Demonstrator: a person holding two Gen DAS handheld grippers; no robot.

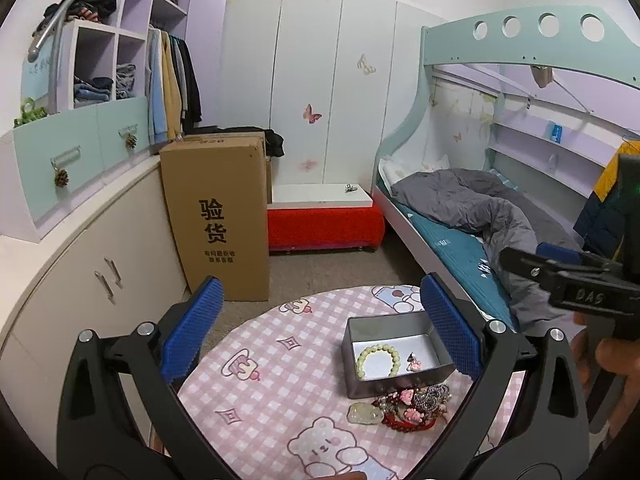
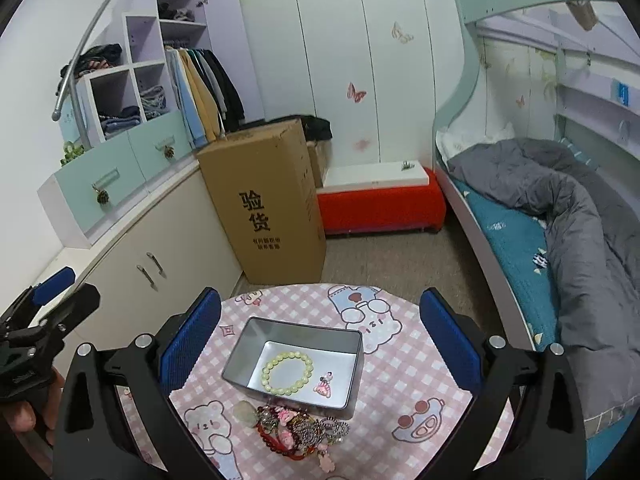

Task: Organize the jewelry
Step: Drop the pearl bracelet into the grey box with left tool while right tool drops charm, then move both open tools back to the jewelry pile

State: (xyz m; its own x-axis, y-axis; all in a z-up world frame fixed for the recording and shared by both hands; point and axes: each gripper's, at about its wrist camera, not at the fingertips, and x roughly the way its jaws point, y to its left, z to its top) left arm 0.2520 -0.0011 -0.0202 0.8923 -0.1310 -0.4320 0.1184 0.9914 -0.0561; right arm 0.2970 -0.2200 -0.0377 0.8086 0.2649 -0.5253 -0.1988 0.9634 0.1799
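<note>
The tin [image 2: 294, 364] stands open on the round table [image 2: 404, 376], and most of its floor is bare beside the bead bracelet [image 2: 287, 372] and the small pink charm [image 2: 322, 387]. Its upright walls block any entry from the side. The jewelry pile [image 2: 302, 432] lies against the near wall. The tablecloth is free left and right of the tin. The left gripper [image 1: 322, 330] and right gripper [image 2: 320, 330] hang above with jaws wide.
</note>
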